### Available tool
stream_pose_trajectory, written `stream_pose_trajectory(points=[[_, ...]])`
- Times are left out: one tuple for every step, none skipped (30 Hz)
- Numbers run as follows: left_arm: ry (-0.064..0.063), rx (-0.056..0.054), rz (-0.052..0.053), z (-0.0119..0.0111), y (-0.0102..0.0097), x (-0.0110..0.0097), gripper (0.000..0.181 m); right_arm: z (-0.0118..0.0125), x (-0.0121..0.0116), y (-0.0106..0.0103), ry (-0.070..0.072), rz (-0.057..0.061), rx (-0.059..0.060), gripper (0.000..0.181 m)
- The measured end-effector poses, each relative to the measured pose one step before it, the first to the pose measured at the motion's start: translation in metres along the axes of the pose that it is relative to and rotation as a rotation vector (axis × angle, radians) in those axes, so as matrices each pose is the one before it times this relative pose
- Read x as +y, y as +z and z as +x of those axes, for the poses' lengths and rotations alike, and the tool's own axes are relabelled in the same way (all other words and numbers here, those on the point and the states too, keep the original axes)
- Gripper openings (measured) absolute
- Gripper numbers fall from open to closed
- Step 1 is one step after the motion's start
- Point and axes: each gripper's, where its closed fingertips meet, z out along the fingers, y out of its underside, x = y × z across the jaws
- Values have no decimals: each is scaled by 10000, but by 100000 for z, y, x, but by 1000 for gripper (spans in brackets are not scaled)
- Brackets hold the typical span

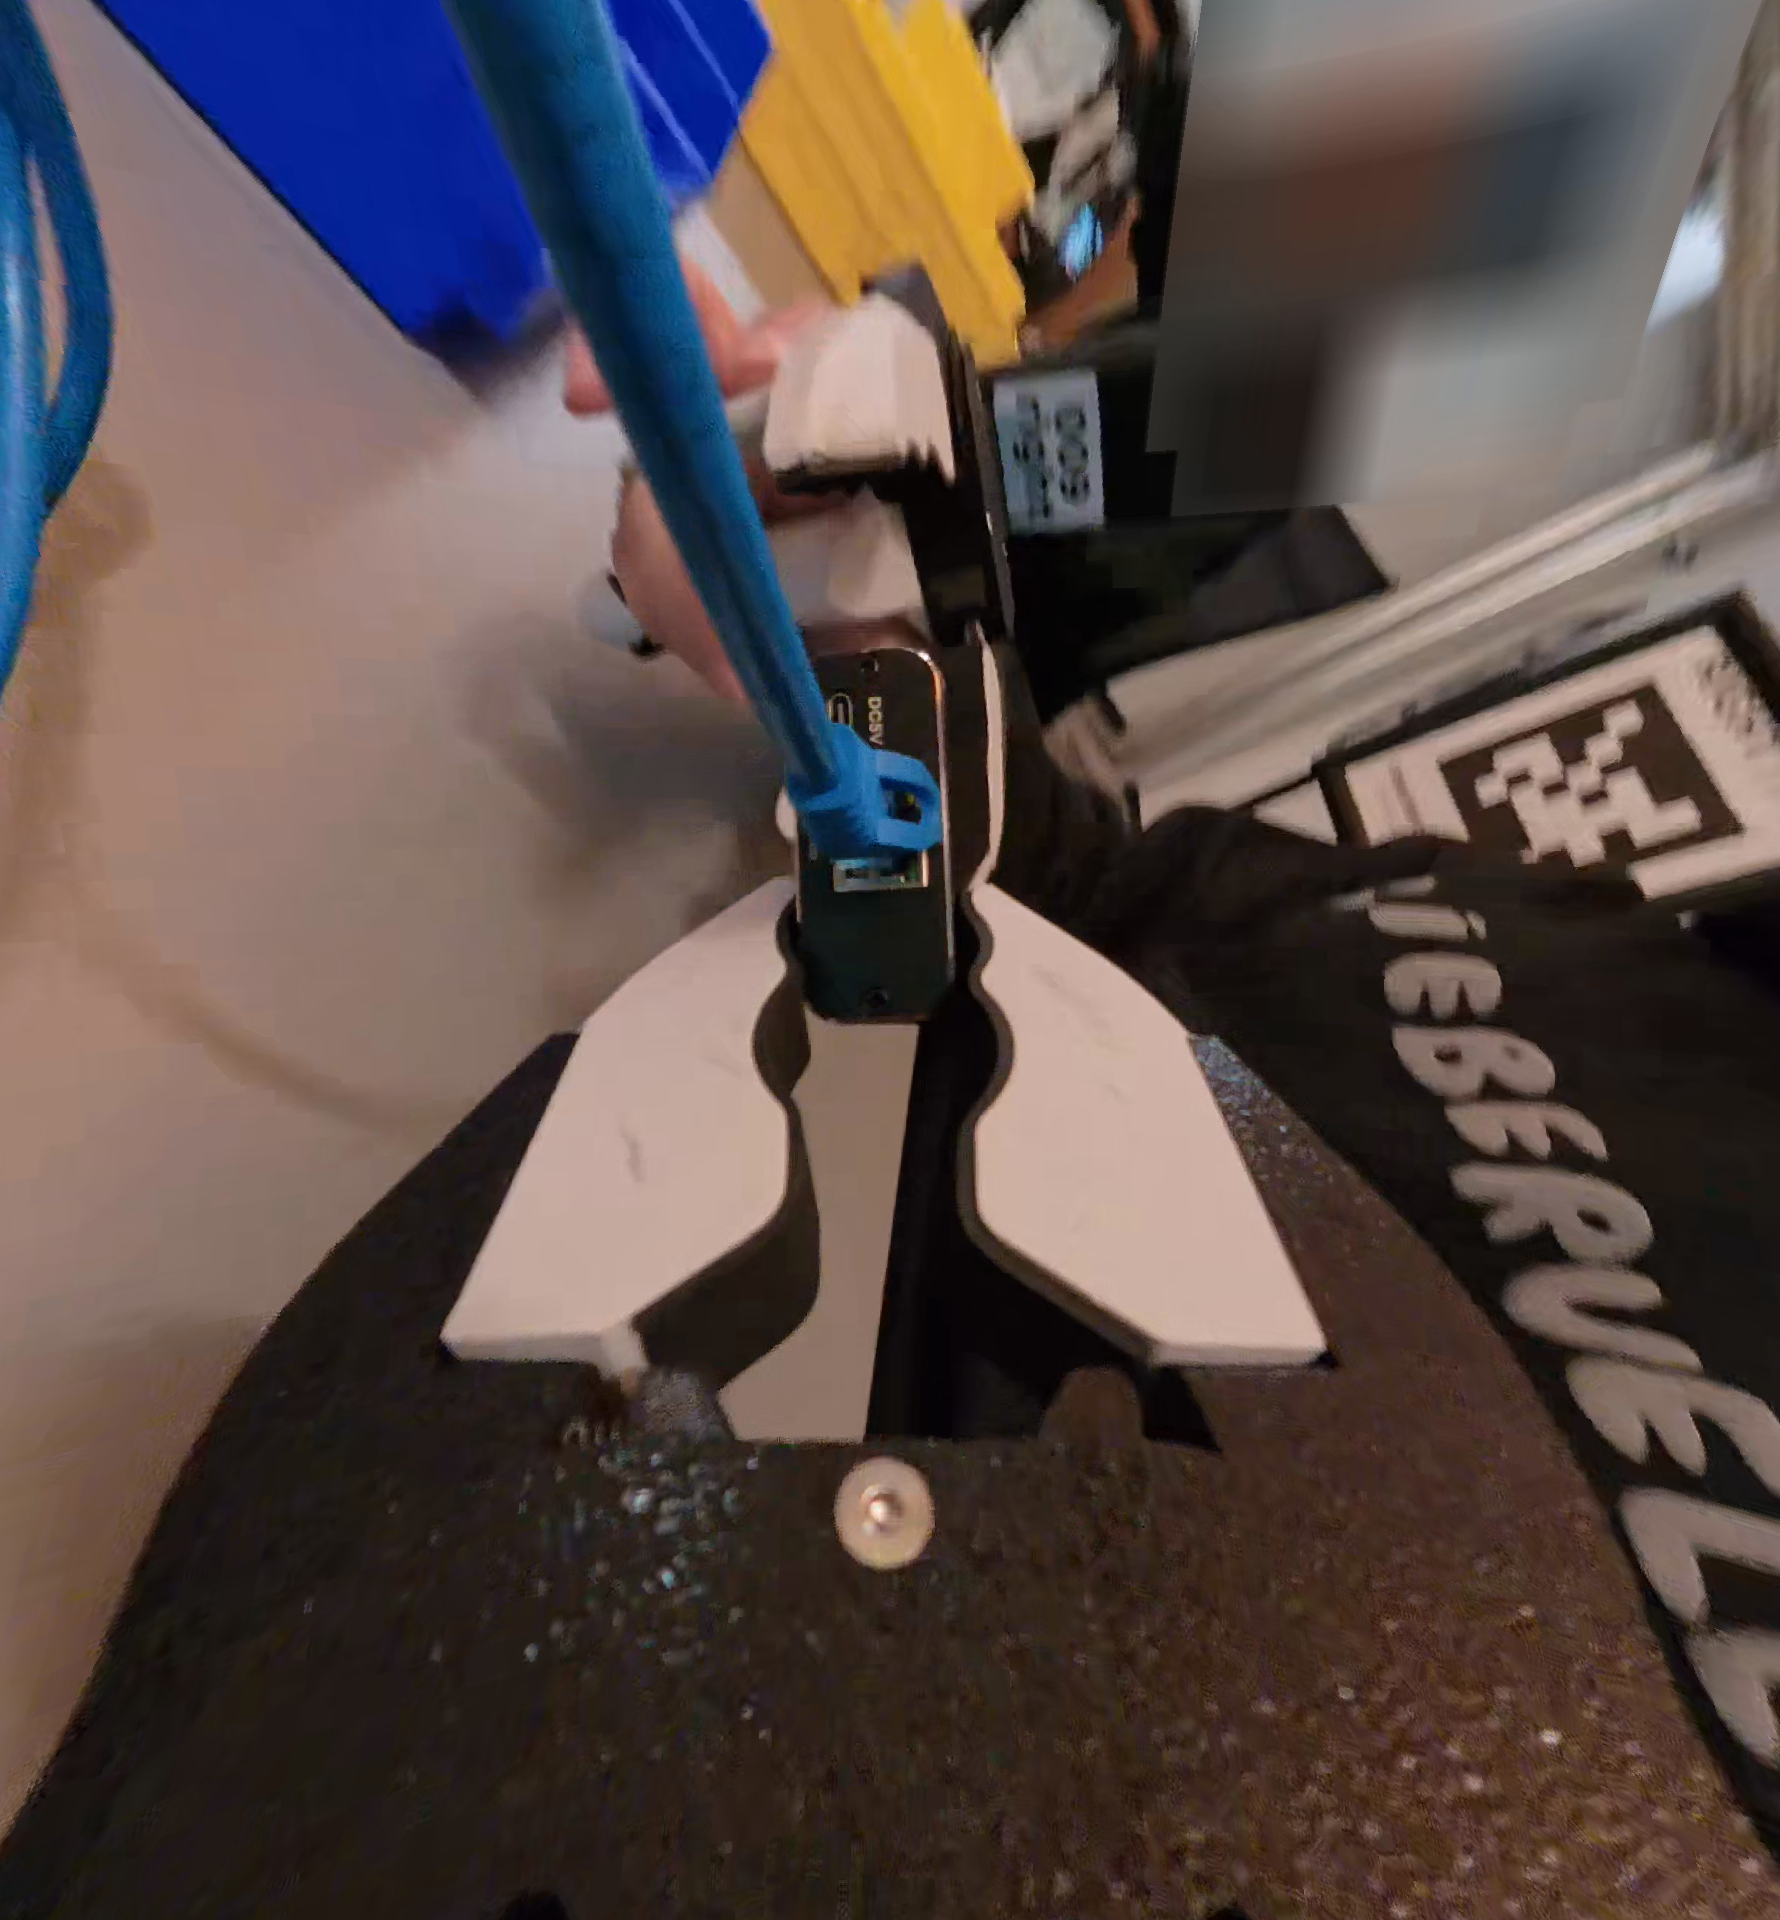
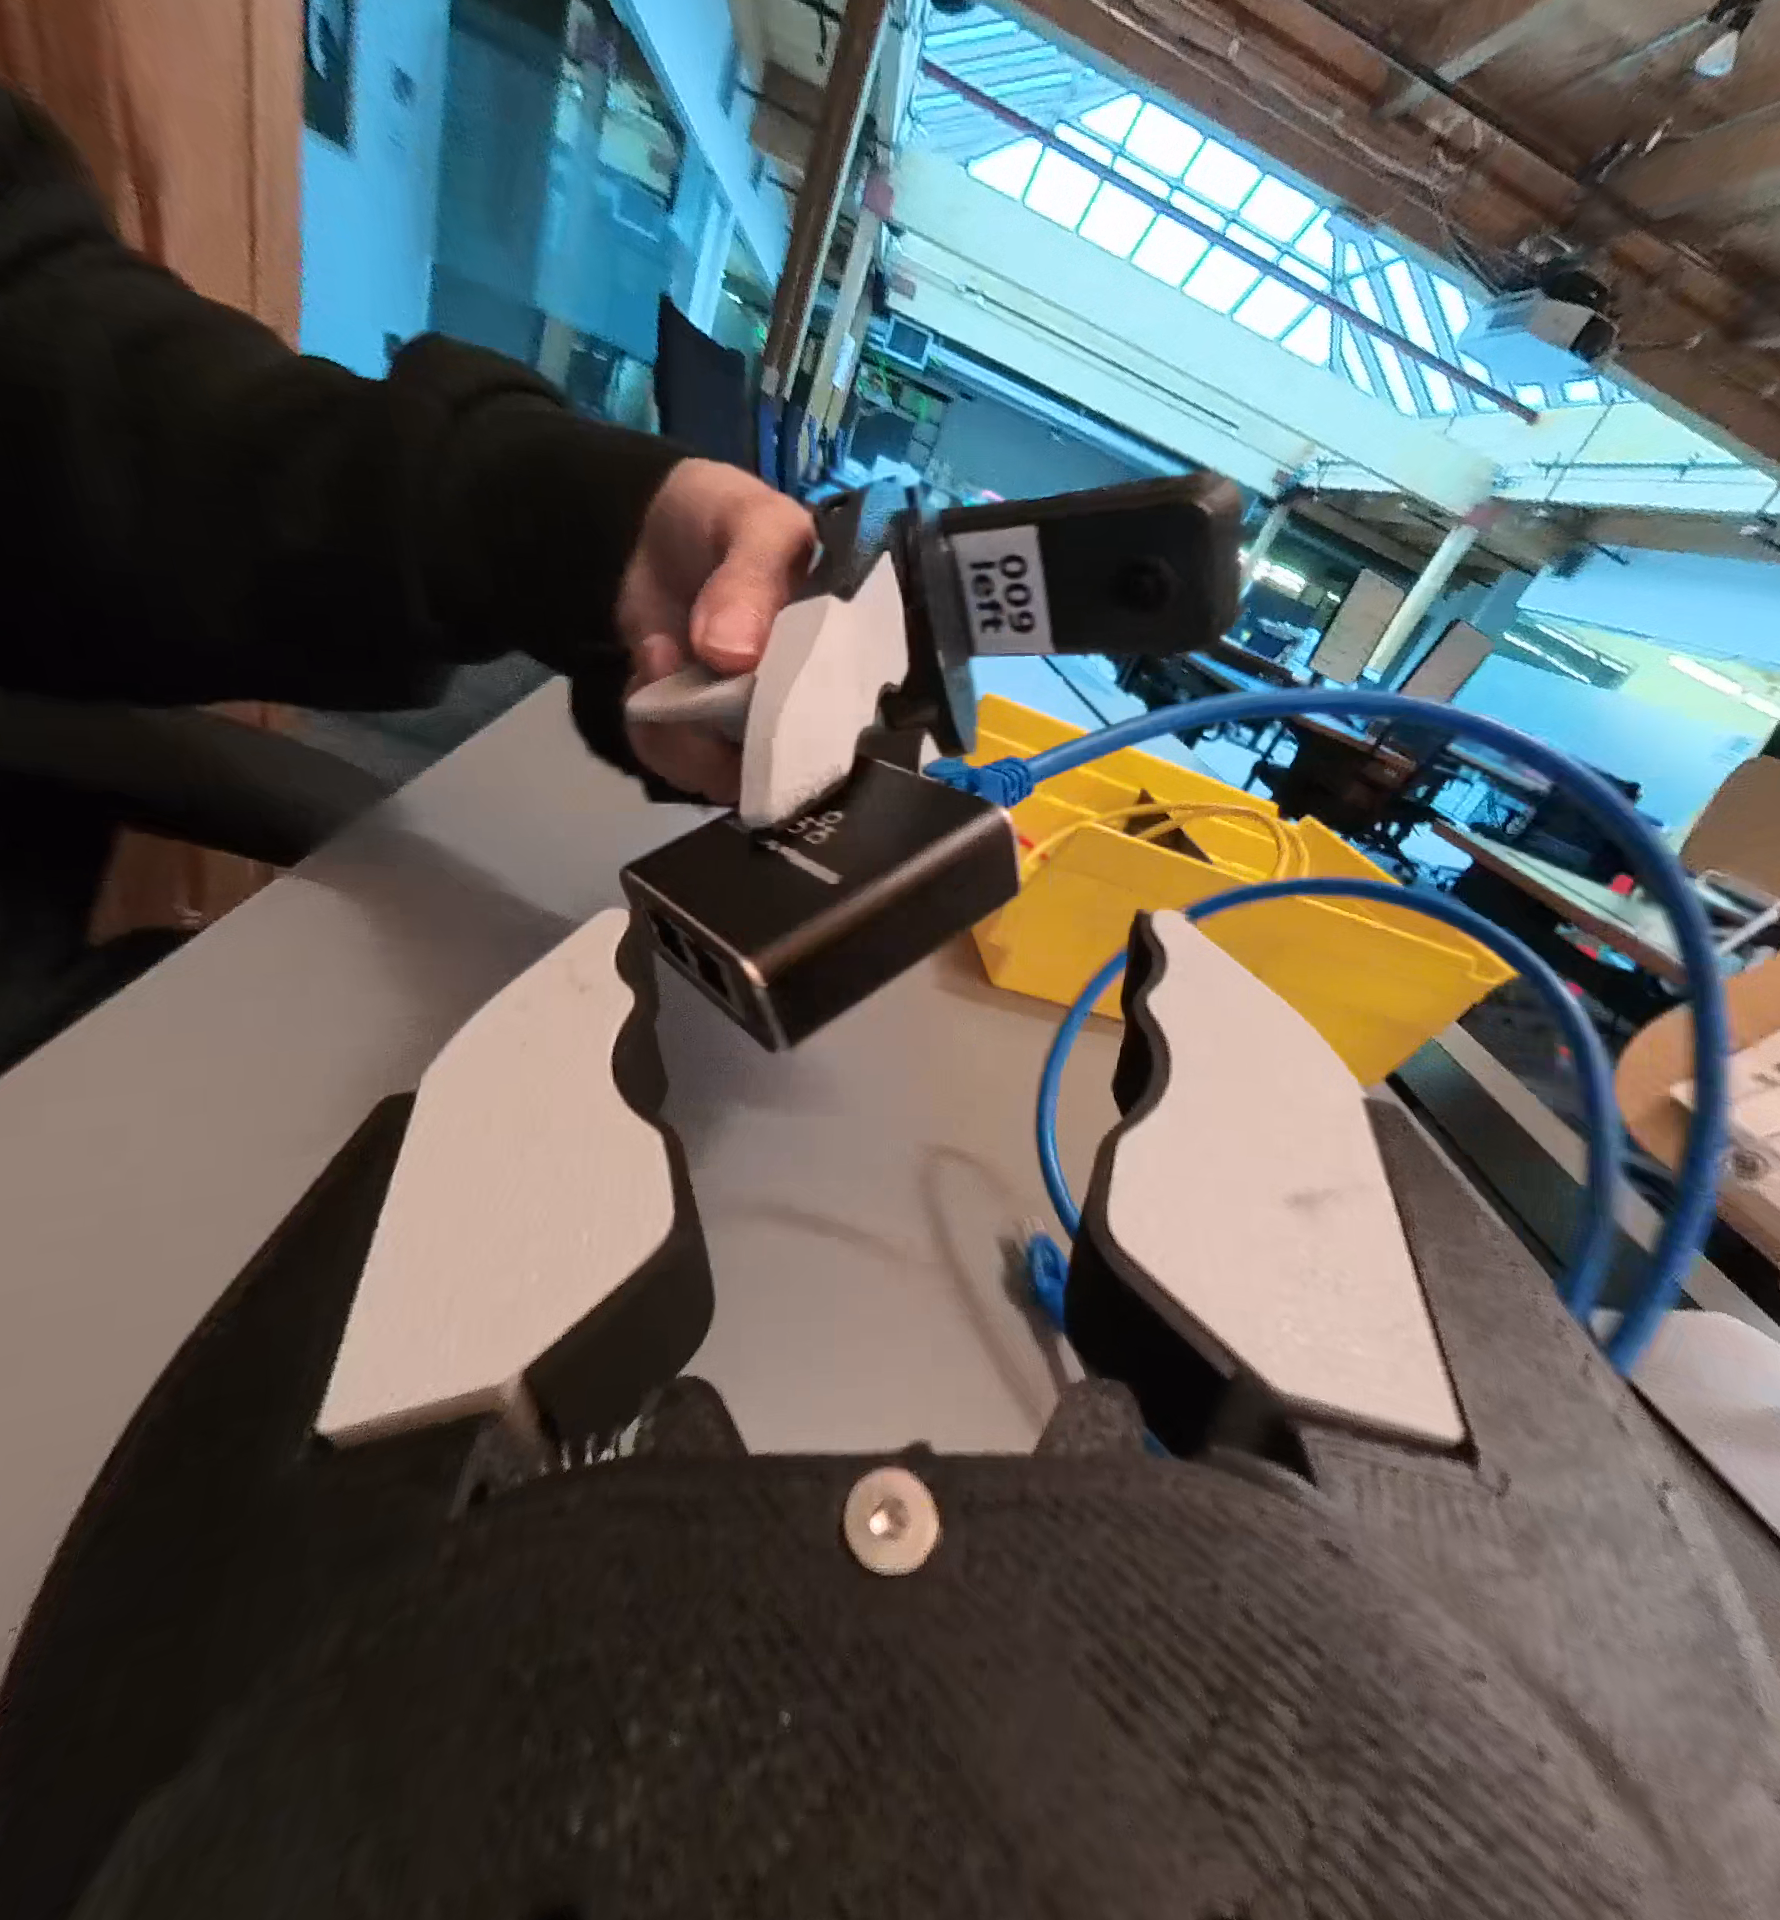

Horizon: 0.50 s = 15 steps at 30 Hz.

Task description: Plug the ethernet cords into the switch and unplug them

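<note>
My left gripper [image 1: 875,935] is shut on the lower end of a small black switch [image 1: 881,904] and holds it above the table. A blue ethernet cord [image 1: 657,343] is plugged into the switch by its blue plug [image 1: 870,805]; an empty port shows just below it. In the right wrist view the switch [image 2: 824,904] hangs from the left gripper's white finger [image 2: 813,707], with the plugged cord end [image 2: 979,774] on its far side. My right gripper [image 2: 886,977] is open, its tips on either side of the switch's near end. A loose blue plug [image 2: 1042,1262] lies by its right finger.
A yellow bin [image 2: 1229,935] stands on the grey table [image 2: 242,1039] just behind the switch; a blue bin [image 1: 398,156] is beside it. The blue cord loops wide to the right [image 2: 1686,935]. A person's black sleeve [image 2: 242,499] reaches in from the left. Cardboard [image 2: 1779,821] lies far right.
</note>
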Motion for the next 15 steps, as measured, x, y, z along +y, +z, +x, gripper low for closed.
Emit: stream_pose_trajectory(points=[[55, -71, -414, 81, -133, 203, 25, -315, -209, 82, -48, 99, -149, 86], [19, -84, -352, 15, -59, 149, 25, -418, -49, 245, -11, 13, -201, 85], [-22, 54, -385, 140, -5, 211, 25, -403, 192, 351, -25, -121, -191, 82], [-4, 79, -313, 154, 50, 136, 25, -339, 364, 369, -163, -215, -125, 73], [46, -68, -159, -54, -5, -25, 25, -552, 266, 343, -282, -140, -263, 68], [77, -187, 39, -197, -188, -198, 25, 102, 204, 186, -301, -154, 158, 68], [154, -221, 466, -172, -336, -758, 25, 569, 228, 81, -264, -250, 409, 68], [220, -224, 811, -117, -400, -1192, 25, 861, 92, 50, -121, -192, 623, 68], [212, -396, 1138, -283, -418, -1531, 24, 1080, -85, 64, 87, -75, 750, 68], [131, -750, 1328, -711, -419, -1626, 25, 1216, -22, 132, 372, -114, 823, 68], [296, -915, 1343, -813, -411, -1461, 27, 1335, 158, 190, 498, -178, 967, 67], [678, -878, 1220, -603, -331, -1126, 27, 1051, 370, 243, 438, -254, 822, 67], [958, -868, 934, -448, -299, -630, 30, 980, 503, 191, 298, -344, 825, 67], [1003, -943, 644, -423, -294, -218, 35, 1021, 522, 104, 175, -382, 875, 67], [934, -943, 462, -347, -225, 26, 43, 662, 416, 78, 124, -307, 580, 68]])
